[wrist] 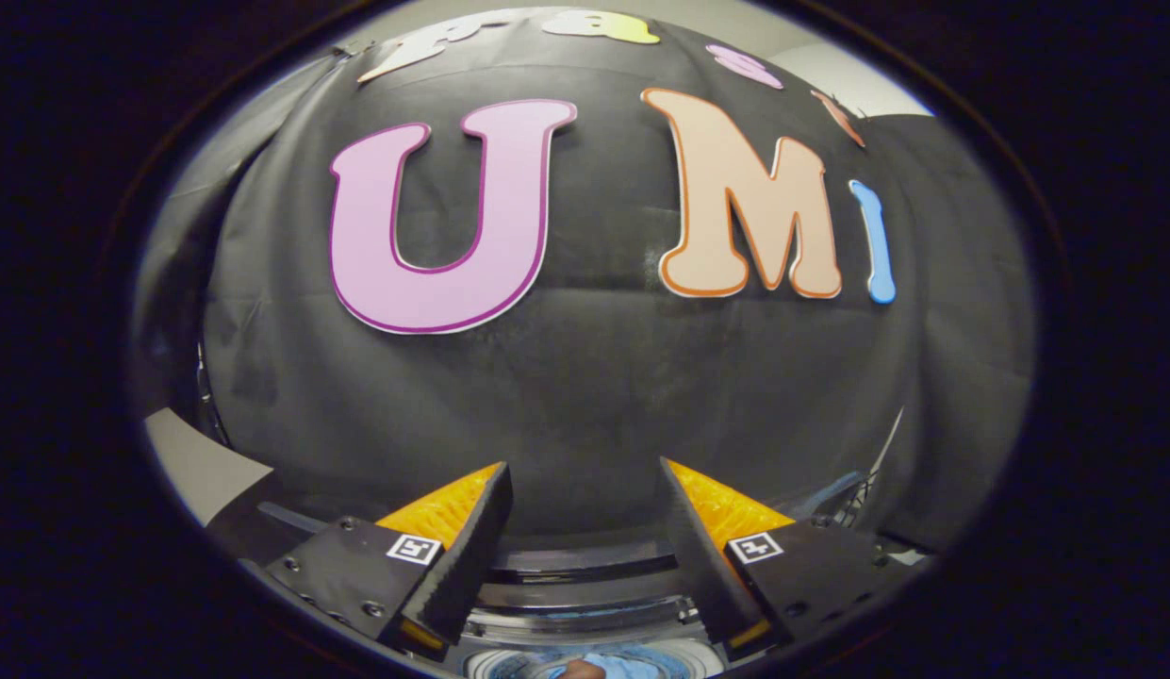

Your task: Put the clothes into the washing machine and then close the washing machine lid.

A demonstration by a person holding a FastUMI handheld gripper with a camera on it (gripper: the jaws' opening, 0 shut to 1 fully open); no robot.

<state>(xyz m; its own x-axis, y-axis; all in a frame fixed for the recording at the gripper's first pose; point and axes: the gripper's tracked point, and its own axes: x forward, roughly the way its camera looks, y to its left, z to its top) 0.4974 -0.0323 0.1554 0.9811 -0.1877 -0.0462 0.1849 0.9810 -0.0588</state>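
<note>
My gripper stands open, its two fingers spread wide with nothing between them, pointing at the booth's black cloth wall. Below the fingers lies the top of the washing machine, seen as curved dark and chrome rims. Under those rims the round drum opening shows a bit of light blue cloth with a small brownish patch beside it. The machine's lid cannot be made out.
The black cloth wall stands close ahead beyond the fingers. A pale surface shows to the left of the left finger, and thin cables or rods hang off to the right of the right finger.
</note>
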